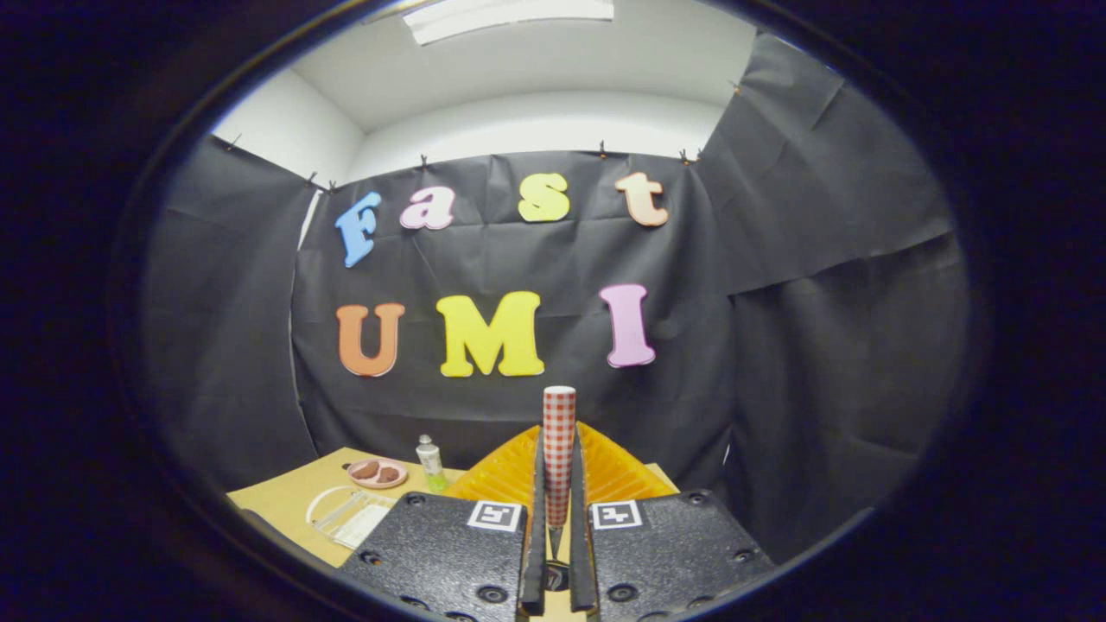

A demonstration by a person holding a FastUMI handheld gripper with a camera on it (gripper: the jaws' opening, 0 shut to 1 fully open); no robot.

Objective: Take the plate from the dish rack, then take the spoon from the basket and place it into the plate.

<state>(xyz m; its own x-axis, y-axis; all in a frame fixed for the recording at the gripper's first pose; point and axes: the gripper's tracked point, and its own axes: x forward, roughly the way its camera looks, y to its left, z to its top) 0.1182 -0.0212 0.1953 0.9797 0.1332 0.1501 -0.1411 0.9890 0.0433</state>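
- Gripper view: the gripper [558,518] is lifted above the surface [285,497], and its jaws are nearly together, clamped on a spoon [559,449] by its red-and-white checked handle.
- The spoon stands upright between the two fingers; the handle's rounded end rises well above them, against the black cloth wall.
- Just beyond the fingers, behind the spoon, sits a ribbed orange basket [618,471].
- A clear plate [341,514] lies flat on the tan surface, beside the fingers and apart from them.
- Farther back on the surface are a small pink dish [378,472] holding brown pieces, and next to it a small bottle [429,463] standing upright.
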